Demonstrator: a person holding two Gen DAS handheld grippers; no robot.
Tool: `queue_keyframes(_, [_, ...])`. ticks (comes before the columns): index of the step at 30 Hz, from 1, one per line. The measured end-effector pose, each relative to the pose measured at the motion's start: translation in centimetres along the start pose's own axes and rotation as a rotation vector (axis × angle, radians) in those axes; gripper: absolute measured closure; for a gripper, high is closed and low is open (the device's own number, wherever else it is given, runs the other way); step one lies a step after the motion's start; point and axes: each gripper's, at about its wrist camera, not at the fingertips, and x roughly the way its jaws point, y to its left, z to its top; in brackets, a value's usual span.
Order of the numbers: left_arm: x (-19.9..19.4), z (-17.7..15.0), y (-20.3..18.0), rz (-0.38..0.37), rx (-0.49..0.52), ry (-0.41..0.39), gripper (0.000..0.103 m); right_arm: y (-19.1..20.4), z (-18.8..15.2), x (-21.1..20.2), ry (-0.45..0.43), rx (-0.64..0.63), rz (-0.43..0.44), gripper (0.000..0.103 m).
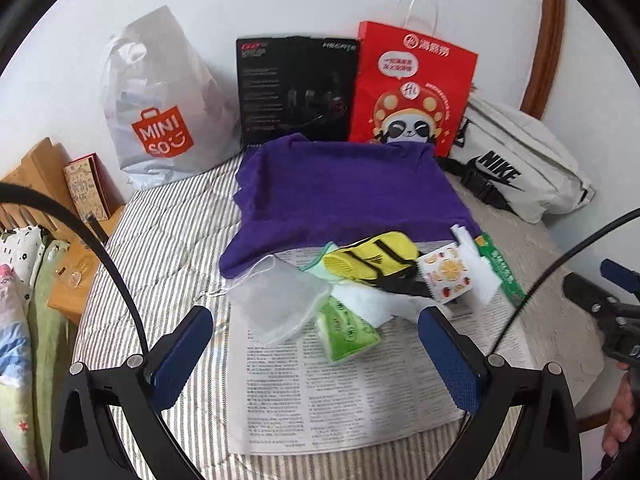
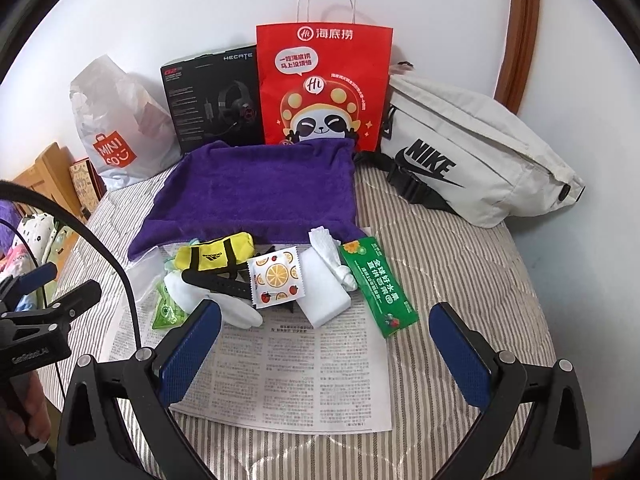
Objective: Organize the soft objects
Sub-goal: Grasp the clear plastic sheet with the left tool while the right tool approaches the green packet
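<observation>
A pile of small soft items lies on a newspaper [image 2: 304, 376] on a striped bed. A purple towel [image 2: 256, 196] spreads behind the pile. In it are a yellow mini duffel pouch [image 2: 216, 254], an orange-print sachet [image 2: 276, 276], a white sponge block [image 2: 324, 288], a crumpled white tissue [image 2: 332, 252], a green packet [image 2: 376, 288] and a green tissue pack [image 1: 348, 332]. A clear pouch [image 1: 280, 300] rests at the pile's left. My left gripper [image 1: 316, 356] hovers open just before the pile. My right gripper [image 2: 324, 356] is open too, above the newspaper, with nothing between its fingers.
Against the wall stand a white MINISO bag [image 1: 160, 100], a black headset box [image 2: 216, 96], a red paper bag [image 2: 324, 88] and a white Nike waist bag [image 2: 472, 152]. A wooden bedside stand [image 1: 48, 184] is at the left. A hand [image 1: 620, 412] holds the other tool.
</observation>
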Motion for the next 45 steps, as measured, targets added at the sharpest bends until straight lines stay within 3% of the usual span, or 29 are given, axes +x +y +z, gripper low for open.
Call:
queue_keyframes(16, [8.6,-1.8,4.2,0.016,-0.005,0.119,0.000,0.1,-1.3,6.2,0.122,-0.014,0.008,0.001])
queue_keyframes(21, [11.0,-3.1,4.6,0.028,0.046,0.148,0.000,0.1,-1.4,7.6,0.151,-0.026,-0.003,0.001])
queue_keyframes(30, [13.5,-3.9,4.8,0.088,0.131,0.130,0.001,0.7,-1.3,9.9,0.202,-0.045,-0.012,0.001])
queue_keyframes(37, [14.1,-3.1,4.7,0.068,0.143,0.057,0.021,0.3,-1.3,10.8,0.214,-0.020,-0.005,0.001])
queue_keyframes(41, [14.3,-2.8,4.6,0.037,0.149,0.037,0.062,0.1,-1.2,11.3,0.223,-0.018,-0.008,0.001])
queue_keyframes(45, [14.9,-2.4,4.5,-0.035,0.129,0.080,0.080,-0.2,-1.2,11.7,0.231,-0.009,-0.008,0.001])
